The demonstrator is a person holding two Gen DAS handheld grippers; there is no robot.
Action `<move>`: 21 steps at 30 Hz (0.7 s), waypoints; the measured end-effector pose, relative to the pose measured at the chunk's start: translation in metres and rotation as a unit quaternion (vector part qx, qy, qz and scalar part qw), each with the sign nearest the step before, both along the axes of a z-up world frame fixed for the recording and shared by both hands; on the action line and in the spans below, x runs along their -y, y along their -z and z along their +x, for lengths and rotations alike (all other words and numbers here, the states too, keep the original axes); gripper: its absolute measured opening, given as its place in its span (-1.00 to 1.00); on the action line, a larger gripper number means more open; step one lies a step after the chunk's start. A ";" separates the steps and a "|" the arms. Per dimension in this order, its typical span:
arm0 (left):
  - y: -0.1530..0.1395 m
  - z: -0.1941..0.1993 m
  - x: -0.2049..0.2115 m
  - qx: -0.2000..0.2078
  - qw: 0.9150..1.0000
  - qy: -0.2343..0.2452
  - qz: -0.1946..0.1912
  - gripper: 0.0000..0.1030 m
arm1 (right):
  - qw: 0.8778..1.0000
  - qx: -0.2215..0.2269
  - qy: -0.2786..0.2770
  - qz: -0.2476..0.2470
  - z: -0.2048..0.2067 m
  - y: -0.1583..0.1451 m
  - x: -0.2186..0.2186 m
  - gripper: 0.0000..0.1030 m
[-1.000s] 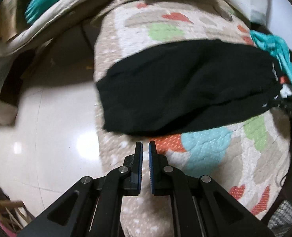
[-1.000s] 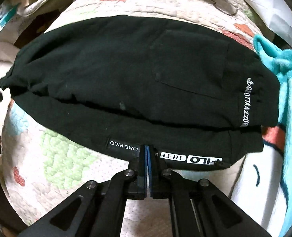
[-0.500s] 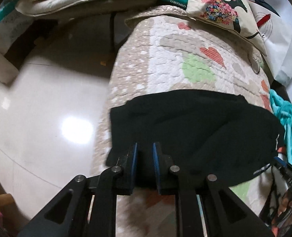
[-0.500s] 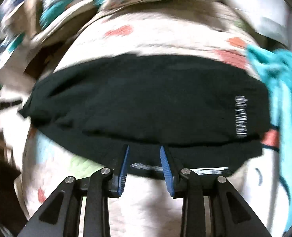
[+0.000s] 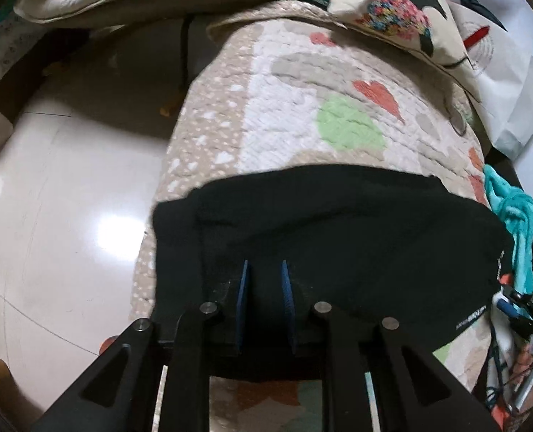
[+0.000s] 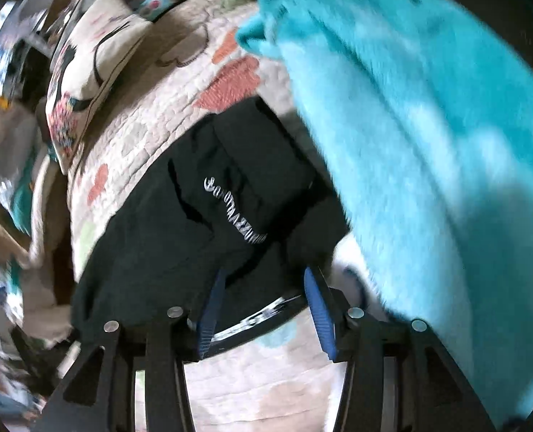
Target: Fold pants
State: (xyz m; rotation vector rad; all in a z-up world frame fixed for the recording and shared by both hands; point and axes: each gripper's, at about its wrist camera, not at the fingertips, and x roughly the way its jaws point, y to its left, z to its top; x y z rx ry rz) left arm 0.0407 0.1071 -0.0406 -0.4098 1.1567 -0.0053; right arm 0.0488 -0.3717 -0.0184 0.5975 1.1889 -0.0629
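2 tools (image 5: 264,277) (image 6: 263,288) opening, now over folded black pants (image 5: 338,223), nothing gripped

glossy pale tile floor (image 5: 50,187) with lamp glare, beside quilted bed (image 5: 284,115)

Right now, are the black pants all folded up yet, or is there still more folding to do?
Nearly. The black pants already lie doubled in a compact bundle on the quilt, layers stacked. The left gripper and right gripper have just been opening, each poised over the bundle's near edge without pinching it. Probably one more fold or a final tidy is left.
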 end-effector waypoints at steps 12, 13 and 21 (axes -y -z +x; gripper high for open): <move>0.008 -0.005 0.013 -0.009 1.000 0.015 0.017 -0.64 | 0.998 0.017 0.059 -0.011 0.023 0.025 -0.027 -0.83; 0.008 -0.006 0.011 -0.010 1.000 0.014 0.015 -0.64 | 0.998 0.024 0.058 -0.013 0.018 0.019 -0.028 -0.84; 0.009 -0.011 0.002 -0.024 1.000 0.000 -0.008 -0.64 | 0.996 0.037 0.063 -0.044 -0.026 -0.008 -0.031 -0.87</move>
